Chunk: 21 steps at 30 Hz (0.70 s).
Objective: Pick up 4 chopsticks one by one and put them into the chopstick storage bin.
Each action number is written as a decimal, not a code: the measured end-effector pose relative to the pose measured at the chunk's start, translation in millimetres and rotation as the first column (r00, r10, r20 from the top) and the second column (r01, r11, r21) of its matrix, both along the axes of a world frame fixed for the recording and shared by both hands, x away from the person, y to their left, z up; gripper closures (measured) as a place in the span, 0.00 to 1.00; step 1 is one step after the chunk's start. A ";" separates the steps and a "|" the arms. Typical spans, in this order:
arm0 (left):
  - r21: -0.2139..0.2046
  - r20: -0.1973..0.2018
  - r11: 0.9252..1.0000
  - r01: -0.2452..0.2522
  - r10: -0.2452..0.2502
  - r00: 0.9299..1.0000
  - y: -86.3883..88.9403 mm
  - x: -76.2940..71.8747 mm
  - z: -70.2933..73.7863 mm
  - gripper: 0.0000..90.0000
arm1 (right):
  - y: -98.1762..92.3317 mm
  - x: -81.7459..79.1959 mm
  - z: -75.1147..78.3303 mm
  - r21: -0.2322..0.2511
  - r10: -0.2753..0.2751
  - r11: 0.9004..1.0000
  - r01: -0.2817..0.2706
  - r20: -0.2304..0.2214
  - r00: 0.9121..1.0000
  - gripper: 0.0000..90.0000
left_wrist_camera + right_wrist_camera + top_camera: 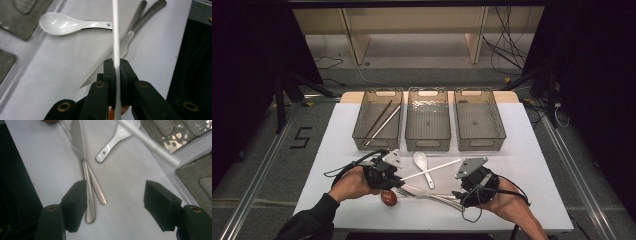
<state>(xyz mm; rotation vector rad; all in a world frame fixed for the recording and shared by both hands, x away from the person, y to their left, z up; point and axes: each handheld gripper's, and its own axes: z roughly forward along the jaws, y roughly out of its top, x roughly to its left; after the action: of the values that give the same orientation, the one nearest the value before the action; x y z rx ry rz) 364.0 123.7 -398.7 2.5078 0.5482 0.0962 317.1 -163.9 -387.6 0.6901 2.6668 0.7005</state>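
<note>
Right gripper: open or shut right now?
Open. In its own view the right gripper has jaws standing wide apart, bare table between them.

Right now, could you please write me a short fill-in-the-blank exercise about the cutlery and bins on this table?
1. The left gripper has its fingers shut on a white ____.
2. The right gripper has its fingers ____, with nothing between them.
3. The white spoon lies on the ____.
4. Two chopsticks lie in the ____ bin of three.

Missing words: chopstick; open; table; left
</note>
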 end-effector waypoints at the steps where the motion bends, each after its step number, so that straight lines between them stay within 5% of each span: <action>1: 0.000 -0.001 1.000 -0.011 0.011 1.000 1.9 1.4 1.0 0.95 | -0.4 0.3 -2.1 0.006 -0.008 1.000 0.008 -0.001 1.000 0.39; 9: -0.048 0.016 0.990 -0.132 0.133 0.991 22.5 14.9 8.0 0.95 | -3.5 4.2 -12.3 0.023 -0.035 0.999 0.036 -0.033 0.999 0.35; 21: -0.104 0.023 0.961 -0.258 0.261 0.965 40.9 30.2 13.7 0.94 | -5.0 4.6 -19.2 0.047 -0.073 0.996 0.076 -0.066 0.995 0.31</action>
<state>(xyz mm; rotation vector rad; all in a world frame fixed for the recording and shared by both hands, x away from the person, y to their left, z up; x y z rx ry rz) 394.2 164.7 -385.0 2.3205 0.8440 0.2085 321.7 -168.9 -406.8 0.8345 2.6732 0.7390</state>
